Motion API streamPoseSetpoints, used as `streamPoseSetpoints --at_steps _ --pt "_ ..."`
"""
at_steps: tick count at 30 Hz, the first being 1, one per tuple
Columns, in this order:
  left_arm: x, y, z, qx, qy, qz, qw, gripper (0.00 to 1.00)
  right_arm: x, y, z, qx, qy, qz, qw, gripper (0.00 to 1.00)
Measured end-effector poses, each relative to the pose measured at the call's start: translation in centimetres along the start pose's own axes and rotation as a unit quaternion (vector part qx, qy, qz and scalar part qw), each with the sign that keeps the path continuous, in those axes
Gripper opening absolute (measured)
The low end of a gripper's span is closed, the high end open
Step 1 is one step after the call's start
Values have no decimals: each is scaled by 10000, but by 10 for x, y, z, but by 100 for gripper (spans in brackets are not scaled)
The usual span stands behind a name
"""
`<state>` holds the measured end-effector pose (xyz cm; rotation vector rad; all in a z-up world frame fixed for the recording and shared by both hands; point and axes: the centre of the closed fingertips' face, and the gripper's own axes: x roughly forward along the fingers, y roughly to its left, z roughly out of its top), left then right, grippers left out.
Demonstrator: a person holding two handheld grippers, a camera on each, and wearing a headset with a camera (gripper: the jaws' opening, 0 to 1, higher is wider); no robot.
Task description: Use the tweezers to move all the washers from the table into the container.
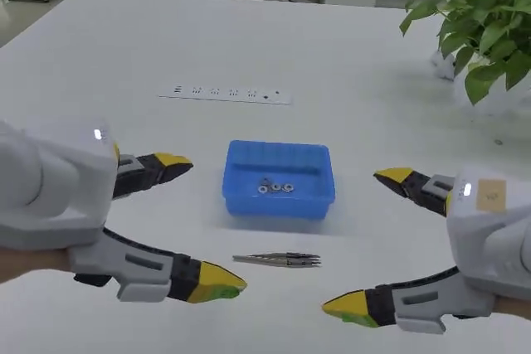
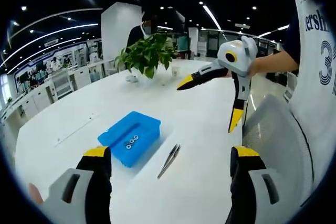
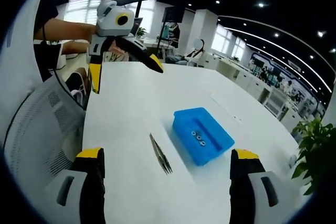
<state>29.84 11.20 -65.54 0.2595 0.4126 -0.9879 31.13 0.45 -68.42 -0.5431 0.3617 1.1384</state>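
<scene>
One big white table (image 1: 124, 47) holds everything. Left gripper (image 1: 211, 225) hovers over its near-left part with jaws spread wide and nothing between them. Right gripper (image 1: 352, 241) hovers over the near-right part, jaws also wide apart and empty. Each gripper shows up in the other's view, held up off the table, jaws apart. Green potted plant (image 1: 481, 14) is at the far-right corner. White power strip (image 1: 226, 93) lies flat beyond the centre. Blue rectangular container (image 1: 278, 205) sits mid-table between the two grippers, closer than the power strip and well apart from it. Tweezers (image 1: 278, 260) lie flat on the table just in front of the container's near wall, not touching it, tips pointing to the head view's right, untouched by either gripper. Washers (image 1: 276, 187) sit in a small cluster on the container floor, roughly in a row; the gripper views show three.
</scene>
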Motion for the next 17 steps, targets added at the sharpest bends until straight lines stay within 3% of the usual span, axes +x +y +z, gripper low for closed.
streamPoseSetpoints --at_steps 13,17 --pt "0 -7 -2 -91 46 49 9999 100 -2 5 -3 97 54 -7 9999 100" --pt "-2 -8 -2 -240 7 67 9997 100 -2 5 -2 113 40 6 9999 100"
